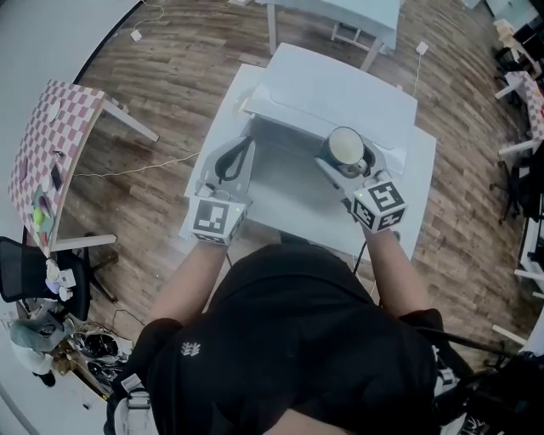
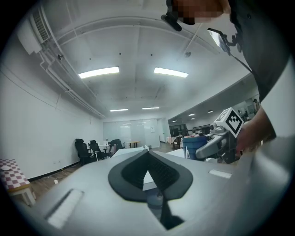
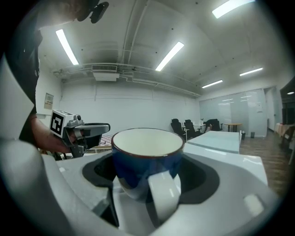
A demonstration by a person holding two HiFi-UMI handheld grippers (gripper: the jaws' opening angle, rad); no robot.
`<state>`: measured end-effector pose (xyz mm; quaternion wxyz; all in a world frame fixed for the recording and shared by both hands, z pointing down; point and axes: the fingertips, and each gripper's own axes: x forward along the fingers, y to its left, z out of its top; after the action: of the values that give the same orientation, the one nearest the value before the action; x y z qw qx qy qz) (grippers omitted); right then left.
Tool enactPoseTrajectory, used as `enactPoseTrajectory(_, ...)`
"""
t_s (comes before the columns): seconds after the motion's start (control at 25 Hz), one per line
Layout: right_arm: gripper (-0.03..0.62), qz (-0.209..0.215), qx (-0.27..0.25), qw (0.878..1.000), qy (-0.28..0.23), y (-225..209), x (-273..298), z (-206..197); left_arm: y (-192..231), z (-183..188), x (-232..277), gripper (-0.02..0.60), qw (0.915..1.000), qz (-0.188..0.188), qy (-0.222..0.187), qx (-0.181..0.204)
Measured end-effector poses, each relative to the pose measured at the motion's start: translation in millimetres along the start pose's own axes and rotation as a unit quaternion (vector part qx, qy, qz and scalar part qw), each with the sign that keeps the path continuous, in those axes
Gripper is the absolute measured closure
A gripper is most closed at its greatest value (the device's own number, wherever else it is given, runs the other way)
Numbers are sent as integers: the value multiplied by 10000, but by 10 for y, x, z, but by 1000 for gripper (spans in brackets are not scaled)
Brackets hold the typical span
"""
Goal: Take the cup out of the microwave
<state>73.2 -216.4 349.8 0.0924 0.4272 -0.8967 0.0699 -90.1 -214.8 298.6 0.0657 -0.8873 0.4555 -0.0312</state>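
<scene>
A blue cup (image 1: 345,144) with a cream inside and a white handle sits between the jaws of my right gripper (image 1: 343,163), which is shut on it. It hangs in front of the white microwave (image 1: 340,89) on the white table (image 1: 423,178). In the right gripper view the cup (image 3: 145,143) fills the middle, handle toward the camera, within the right gripper (image 3: 150,162). My left gripper (image 1: 242,146) is held to the cup's left, shut with nothing in it; the left gripper view shows its tips meeting (image 2: 148,154) and the cup (image 2: 193,145) off to the right.
A pink checkered table (image 1: 51,144) stands at the left with a black office chair (image 1: 25,272) below it. Another white table (image 1: 357,17) lies beyond the microwave. Cables run over the wooden floor (image 1: 170,93). Chairs crowd the right edge (image 1: 523,76).
</scene>
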Motion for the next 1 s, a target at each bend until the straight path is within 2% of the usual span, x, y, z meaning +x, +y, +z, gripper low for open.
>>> enactPoseTrajectory(0.44,200,-191,-22,9998,35,-161,-162,-105,-39,38,-24,579,9999,118,-45,-9)
enactPoseTrajectory(1.0,200,-168,-96,9998,-98,-84,-178,-24,-52,120,-137,578,9998,178,-65,24)
